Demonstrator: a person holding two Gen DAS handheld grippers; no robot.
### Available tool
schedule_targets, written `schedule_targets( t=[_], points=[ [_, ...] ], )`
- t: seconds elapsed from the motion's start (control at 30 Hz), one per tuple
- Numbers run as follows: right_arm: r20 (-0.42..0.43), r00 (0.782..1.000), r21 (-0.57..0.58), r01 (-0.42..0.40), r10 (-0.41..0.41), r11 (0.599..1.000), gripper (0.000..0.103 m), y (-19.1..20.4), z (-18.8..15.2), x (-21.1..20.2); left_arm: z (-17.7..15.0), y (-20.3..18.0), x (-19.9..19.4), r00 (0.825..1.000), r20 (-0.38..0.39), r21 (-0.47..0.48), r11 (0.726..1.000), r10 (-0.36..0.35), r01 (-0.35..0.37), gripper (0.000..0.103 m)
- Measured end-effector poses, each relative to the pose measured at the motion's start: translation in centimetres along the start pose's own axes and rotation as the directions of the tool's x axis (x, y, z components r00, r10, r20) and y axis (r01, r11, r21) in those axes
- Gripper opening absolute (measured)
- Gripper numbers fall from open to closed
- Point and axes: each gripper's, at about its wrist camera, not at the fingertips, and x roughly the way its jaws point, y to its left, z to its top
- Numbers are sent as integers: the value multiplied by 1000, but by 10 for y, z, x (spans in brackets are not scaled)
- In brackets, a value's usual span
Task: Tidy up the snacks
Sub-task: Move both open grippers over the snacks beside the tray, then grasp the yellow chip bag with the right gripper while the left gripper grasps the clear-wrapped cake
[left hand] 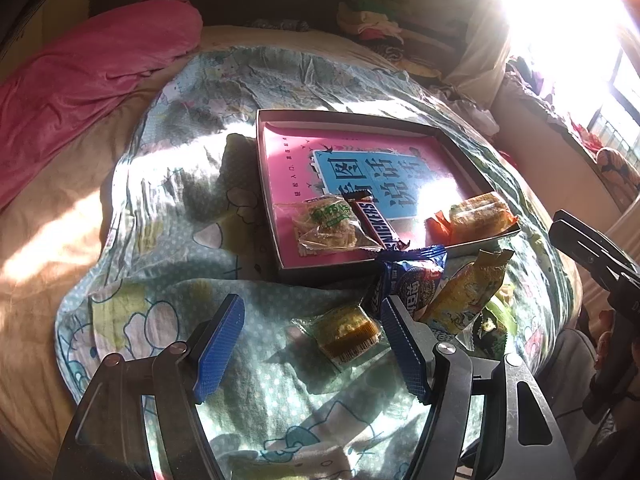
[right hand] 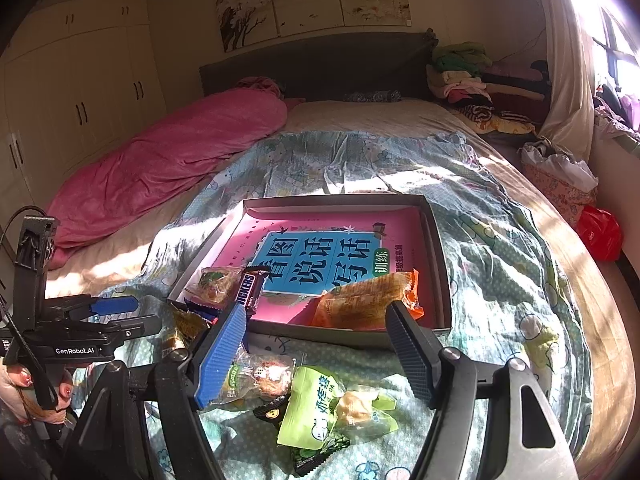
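Sunlight washes the left wrist view, where the left gripper [left hand: 312, 344] hangs over a patterned quilt [left hand: 168, 208] with its blue pads standing wide apart and nothing pressed between them. A small clear-wrapped pastry [left hand: 346, 330] lies on the quilt in the gap, nearer the right pad, touching neither. Just beyond the right pad sit a dark blue cookie pack [left hand: 408, 280] and a yellow wrapper [left hand: 468, 292]. Farther on lies a shallow box [left hand: 268, 184] with a pink book in its bottom, holding a Snickers bar [left hand: 376, 224], a clear bag of biscuits [left hand: 328, 224] beside it, and an orange-ended packet [left hand: 476, 216] leaning on the near right rim. In the right wrist view, the right gripper [right hand: 316, 344] is likewise spread wide and empty above the quilt, in front of the box's near wall. Below it lie a light green packet [right hand: 316, 404] and a clear-wrapped snack [right hand: 260, 376], loose on the bedding. A pink blanket [right hand: 160, 172] lies along the far left of the bed.
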Motion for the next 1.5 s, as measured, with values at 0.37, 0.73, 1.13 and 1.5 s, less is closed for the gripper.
schedule_targets(
  t=[0.37,0.73,1.13,1.5],
  points=[
    [-45,997,-27,-58,57,998,72,15,-11,11,-11,9,6,999,-50,-20,1000,-10,9,73],
    [-106,985,-126,-148,135,981,72,50,-23,25,-15,-4,18,995,-91,24,999,-30,32,73],
    [-135,975,-167,-198,176,966,66,61,-26,36,-12,-13,41,990,-135,31,999,-34,39,73],
    [-200,945,-186,-296,259,937,37,77,-27,59,-19,-16,42,990,-141,56,998,-26,34,71]
  ],
)
